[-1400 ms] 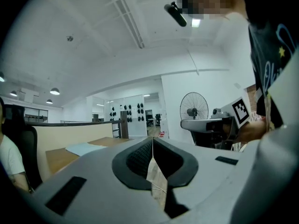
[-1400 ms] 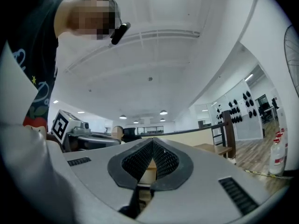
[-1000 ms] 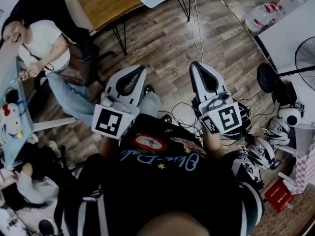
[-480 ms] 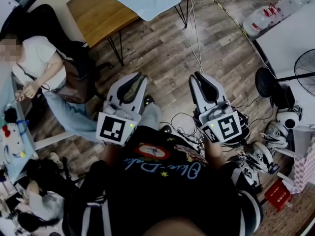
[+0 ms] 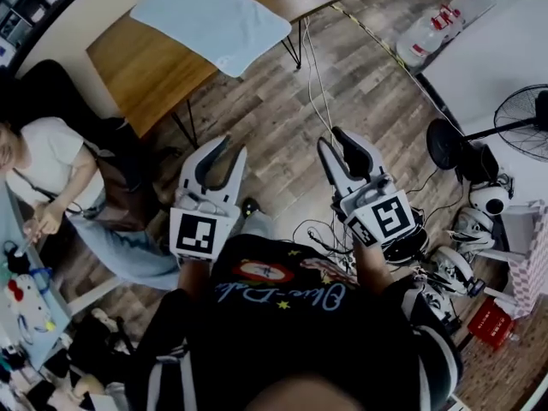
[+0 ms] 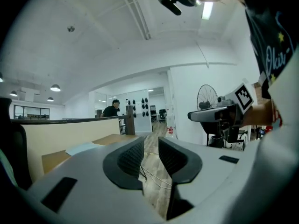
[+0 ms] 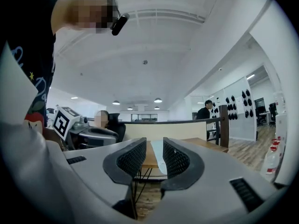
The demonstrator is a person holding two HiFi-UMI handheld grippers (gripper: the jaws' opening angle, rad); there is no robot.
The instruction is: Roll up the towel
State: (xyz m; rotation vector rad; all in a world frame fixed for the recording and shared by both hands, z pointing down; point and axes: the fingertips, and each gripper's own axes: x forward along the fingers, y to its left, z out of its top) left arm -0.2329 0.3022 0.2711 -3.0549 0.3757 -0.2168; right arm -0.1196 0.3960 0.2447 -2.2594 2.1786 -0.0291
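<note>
While opening with nothing between jaws: left hand-held gripper (image 5: 233,145) and right hand-held gripper (image 5: 330,137) released, above floor (image 5: 274,114). Light-blue towel (image 5: 210,20) flat on wooden surface (image 5: 141,75), well apart yet nearer than a second ago. Approach only; rolling unstarted.

Wood-plank floor (image 5: 257,118) runs beneath and ahead of the jaws of the left gripper (image 5: 233,146) and right gripper (image 5: 329,137). Well ahead of both stands a wooden table (image 5: 145,75) on black hairpin legs. Right of the right jaws are a white table (image 5: 497,50) and a black fan (image 5: 524,120). Beyond the wooden table is a beige partition (image 7: 187,129), with round ceiling lamps (image 7: 158,100) glowing above
</note>
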